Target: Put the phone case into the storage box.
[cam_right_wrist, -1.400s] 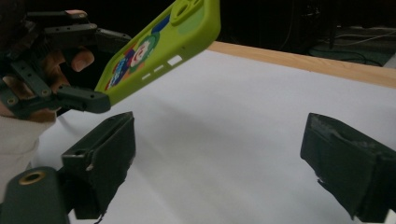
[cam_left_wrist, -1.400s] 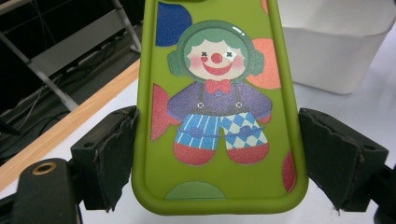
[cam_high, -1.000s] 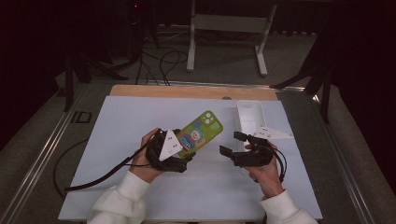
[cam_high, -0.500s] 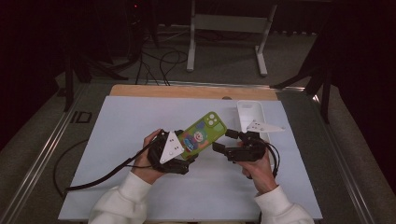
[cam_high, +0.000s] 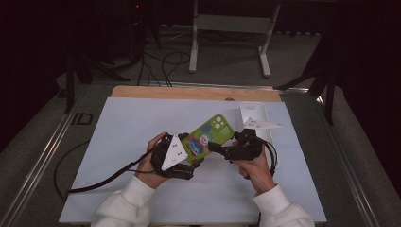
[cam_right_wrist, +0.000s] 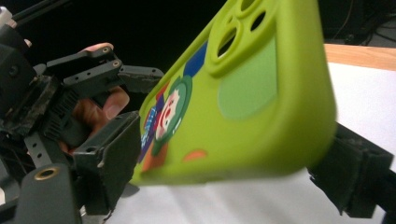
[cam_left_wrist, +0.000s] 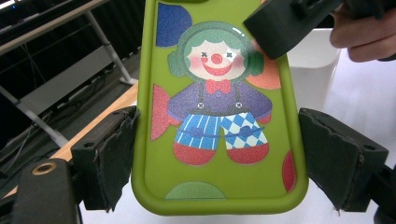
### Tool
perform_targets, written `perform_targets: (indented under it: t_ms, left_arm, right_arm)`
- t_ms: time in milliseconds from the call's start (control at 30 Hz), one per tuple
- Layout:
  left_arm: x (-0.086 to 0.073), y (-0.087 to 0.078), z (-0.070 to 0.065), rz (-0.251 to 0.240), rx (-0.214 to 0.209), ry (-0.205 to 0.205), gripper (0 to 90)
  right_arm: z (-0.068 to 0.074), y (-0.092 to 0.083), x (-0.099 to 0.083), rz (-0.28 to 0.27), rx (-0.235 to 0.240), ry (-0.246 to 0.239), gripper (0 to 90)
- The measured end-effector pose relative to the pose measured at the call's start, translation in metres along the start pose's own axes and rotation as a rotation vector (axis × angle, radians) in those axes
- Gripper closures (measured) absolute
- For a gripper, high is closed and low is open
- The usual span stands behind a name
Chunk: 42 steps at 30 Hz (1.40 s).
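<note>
**Inspector:** Now, your left claw [cam_high: 201,152] is clamped on the green phone case [cam_high: 208,137]. In the left gripper view its two pads [cam_left_wrist: 109,156] press the long edges of the case [cam_left_wrist: 217,107] near its lower end, and the clown print faces the camera.

**Operator:** Where does the case sit?

**Inspector:** You hold it off the bench [cam_high: 127,127], above the white mat, near the middle. It runs slantwise from your left claw up and away, camera cut-outs at the far end.

**Operator:** And my right claw?

**Inspector:** Your right claw [cam_high: 215,147] comes in from the right and meets the case partway along its right edge. In the right gripper view the case [cam_right_wrist: 243,93] lies between the jaws, which stand apart. The left pad [cam_right_wrist: 112,158] is just beside the printed face; the right pad [cam_right_wrist: 359,168] lies behind the case's lower corner. Whether either pad presses it, I cannot tell. In the left gripper view one of its black jaw tips [cam_left_wrist: 285,23] lies over the upper right of the print.

**Operator:** Anything else on the bench?

**Inspector:** A white phone case [cam_high: 255,118] lies flat on the mat at the far right, beyond your right hand [cam_high: 255,165], apart from the green one.
</note>
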<state>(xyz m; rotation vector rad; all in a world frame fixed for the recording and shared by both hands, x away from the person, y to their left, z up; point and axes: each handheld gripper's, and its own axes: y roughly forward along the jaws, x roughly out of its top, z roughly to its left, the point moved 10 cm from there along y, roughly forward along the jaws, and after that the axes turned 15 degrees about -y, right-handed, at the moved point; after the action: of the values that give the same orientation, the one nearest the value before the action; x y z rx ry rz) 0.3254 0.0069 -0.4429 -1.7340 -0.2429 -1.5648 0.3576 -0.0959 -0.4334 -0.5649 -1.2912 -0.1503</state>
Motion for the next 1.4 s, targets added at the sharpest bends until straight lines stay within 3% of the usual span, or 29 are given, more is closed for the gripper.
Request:
perform_targets:
  t_ms: [167,367,567,833,900,933,1100,1400]
  left_arm:
    - [-0.002,0.001,-0.003,0.001,-0.001,0.02,15.8]
    - [-0.005,0.003,-0.003,0.003,-0.003,0.029,15.8]
    - [-0.007,0.005,-0.004,0.02,-0.014,0.024,15.7]
    - [-0.01,0.007,-0.002,0.039,0.005,0.028,15.4]
    - [-0.01,0.006,-0.002,0.04,-0.004,0.012,16.6]
    - [-0.01,0.005,-0.001,0.036,-0.003,0.008,17.3]
    - [-0.007,0.003,0.004,0.045,-0.007,-0.021,11.3]
    - [-0.005,0.001,0.007,0.058,-0.033,-0.062,10.2]
  right_arm:
    - [0.002,0.003,0.002,-0.008,0.032,0.028,24.0]
    - [0.008,0.004,0.003,-0.018,0.13,0.061,51.7]
    - [0.015,0.005,0.003,-0.016,0.177,0.065,74.3]
    - [0.02,0.006,0.006,-0.02,0.192,0.059,83.7]
    - [0.021,0.007,0.006,-0.017,0.182,0.053,87.3]
    - [0.02,0.007,0.006,-0.009,0.159,0.033,87.7]
    - [0.018,0.004,0.007,-0.014,0.142,0.024,88.0]
    - [0.017,-0.002,0.006,-0.007,0.127,-0.018,87.9]
